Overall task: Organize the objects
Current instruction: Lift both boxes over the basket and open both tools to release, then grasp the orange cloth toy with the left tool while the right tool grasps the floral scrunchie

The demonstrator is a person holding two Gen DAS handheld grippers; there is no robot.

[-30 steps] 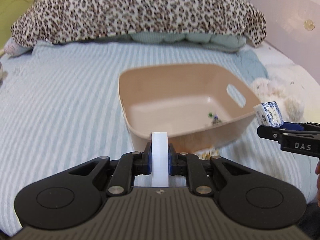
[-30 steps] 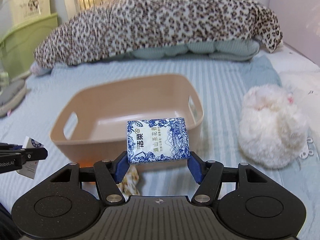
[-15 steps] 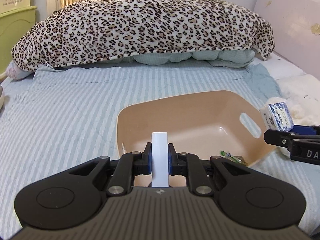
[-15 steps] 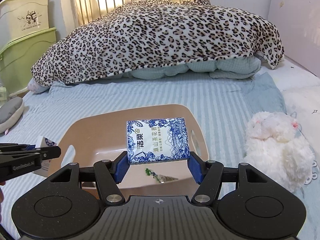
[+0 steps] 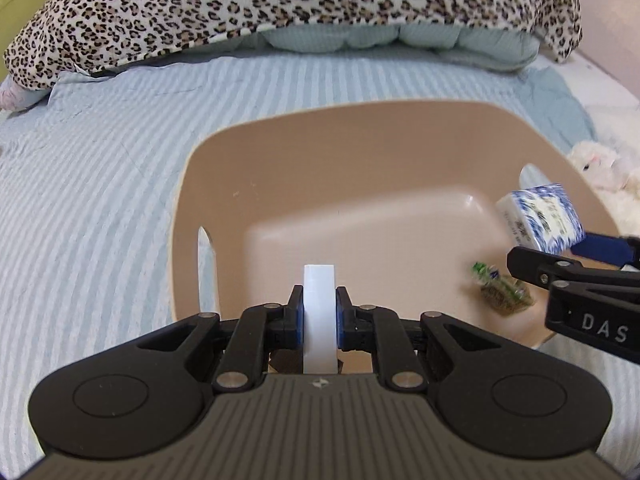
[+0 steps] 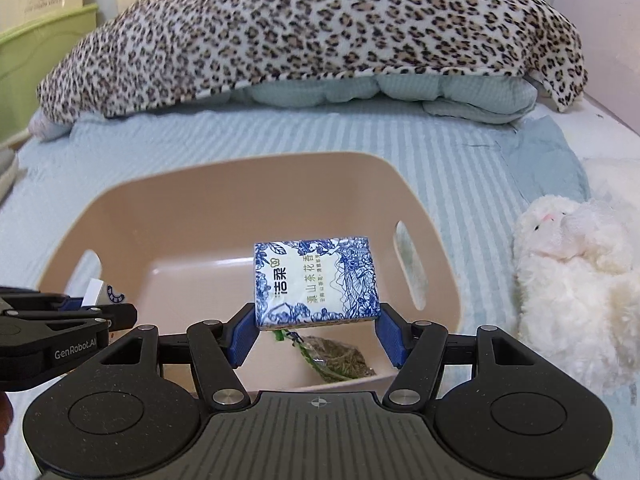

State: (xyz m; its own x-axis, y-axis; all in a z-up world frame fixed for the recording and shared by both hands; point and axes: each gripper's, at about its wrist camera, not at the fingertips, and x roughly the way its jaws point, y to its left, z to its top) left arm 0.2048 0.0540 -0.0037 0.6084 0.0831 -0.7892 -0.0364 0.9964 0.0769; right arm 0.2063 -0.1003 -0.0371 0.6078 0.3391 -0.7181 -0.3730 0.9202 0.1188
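A tan plastic basket (image 5: 320, 148) (image 6: 192, 192) with handle slots sits on the striped bed. A green snack packet (image 5: 502, 290) (image 6: 336, 356) lies on its floor. My left gripper (image 5: 319, 320) is shut on a thin white box (image 5: 319, 312) above the basket's near left part; the box also shows in the right wrist view (image 6: 100, 292). My right gripper (image 6: 316, 336) is shut on a blue-and-white tissue pack (image 6: 316, 282) above the basket's near right part; the pack also shows in the left wrist view (image 5: 538, 216).
A leopard-print blanket (image 6: 320, 36) over pale green pillows (image 5: 360, 36) fills the head of the bed. A white plush toy (image 6: 576, 280) lies right of the basket. Green and cream storage boxes (image 6: 40, 48) stand at the far left.
Both grippers have risen and moved forward over the basket with their objects held. The basket's floor and the snack packet now show from above.
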